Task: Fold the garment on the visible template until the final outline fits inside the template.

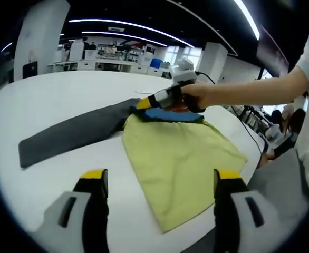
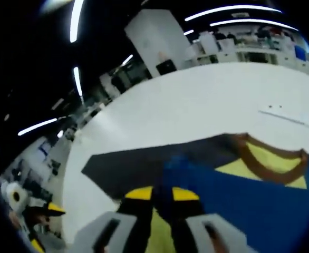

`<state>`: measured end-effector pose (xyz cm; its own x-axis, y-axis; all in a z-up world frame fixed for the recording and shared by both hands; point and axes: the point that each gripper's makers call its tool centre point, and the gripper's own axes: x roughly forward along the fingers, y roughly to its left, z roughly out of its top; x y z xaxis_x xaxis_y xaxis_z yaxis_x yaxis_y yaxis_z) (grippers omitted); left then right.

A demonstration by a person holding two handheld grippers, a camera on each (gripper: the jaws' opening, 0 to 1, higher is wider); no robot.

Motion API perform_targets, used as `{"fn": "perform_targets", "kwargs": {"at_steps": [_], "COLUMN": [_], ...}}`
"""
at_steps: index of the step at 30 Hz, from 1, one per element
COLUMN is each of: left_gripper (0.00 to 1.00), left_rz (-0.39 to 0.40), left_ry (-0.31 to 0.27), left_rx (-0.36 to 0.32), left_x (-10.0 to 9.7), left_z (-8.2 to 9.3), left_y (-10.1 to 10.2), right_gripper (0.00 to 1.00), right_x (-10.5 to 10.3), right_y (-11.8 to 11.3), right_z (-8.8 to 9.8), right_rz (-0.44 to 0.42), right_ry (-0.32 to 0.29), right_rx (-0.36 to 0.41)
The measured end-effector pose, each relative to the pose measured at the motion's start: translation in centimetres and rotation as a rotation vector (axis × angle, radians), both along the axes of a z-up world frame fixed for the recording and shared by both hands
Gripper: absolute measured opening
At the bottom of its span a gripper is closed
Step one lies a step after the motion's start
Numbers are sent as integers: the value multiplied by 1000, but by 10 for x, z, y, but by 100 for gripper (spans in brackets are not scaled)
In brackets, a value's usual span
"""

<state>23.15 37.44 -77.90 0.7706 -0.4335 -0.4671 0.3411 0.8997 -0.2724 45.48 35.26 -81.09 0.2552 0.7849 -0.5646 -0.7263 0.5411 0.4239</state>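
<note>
1. The garment (image 1: 183,158) lies on the white table (image 1: 65,95), ahead of the left gripper (image 1: 157,182) and mostly between its two jaws. Its body is yellow, one dark grey sleeve (image 1: 70,134) runs out beyond the left jaw, and a blue panel with a brown neckline sits at the far end.
2. The left gripper's jaws stand wide apart, holding nothing, and hover short of the near hem.
3. In the left gripper view, the right gripper (image 1: 144,103) sits at the collar end, where sleeve meets body. In the right gripper view its yellow-tipped jaws (image 2: 162,195) are pressed nearly together over dark cloth; I judge it is pinching the garment (image 2: 249,195) at the shoulder, though the pinch itself is partly hidden.
4. To do this fold well, lift the pinched shoulder only a little, carry the sleeve (image 2: 160,161) across the yellow body in one smooth sweep, and lay it flat so no cloth bunches.
5. The free left gripper could pin the near hem so the body doesn't drag.
6. I cannot make out any template outline on the table.
7. No container appears among the task's things.
</note>
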Motion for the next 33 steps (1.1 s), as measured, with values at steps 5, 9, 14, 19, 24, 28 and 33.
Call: {"fn": "perform_targets", "kwargs": {"at_steps": [5, 9, 14, 19, 24, 28, 33], "left_gripper": [79, 79, 79, 79, 79, 79, 80], "left_rz": [-8, -7, -10, -14, -17, -17, -16], "left_ry": [4, 1, 3, 5, 5, 2, -1], "left_rx": [3, 1, -1, -2, -2, -5, -12], "left_x": [0, 1, 1, 1, 1, 1, 1], "left_z": [-2, -2, -2, -2, -1, -1, -1], "left_y": [-1, -1, -2, -3, -5, -4, -3], "right_gripper": [49, 54, 79, 91, 88, 85, 82], "right_x": [-2, 1, 1, 6, 13, 19, 25], "right_y": [-5, -8, -14, -25, -43, -65, -91], "right_z": [-3, -7, -10, -10, -8, -9, -7], "right_rz": [56, 82, 101, 95, 77, 53, 26], "right_ry": [-92, -104, -160, -193, -203, -207, -215], "right_rx": [-45, -68, -119, -146, -155, -172, -179]}}
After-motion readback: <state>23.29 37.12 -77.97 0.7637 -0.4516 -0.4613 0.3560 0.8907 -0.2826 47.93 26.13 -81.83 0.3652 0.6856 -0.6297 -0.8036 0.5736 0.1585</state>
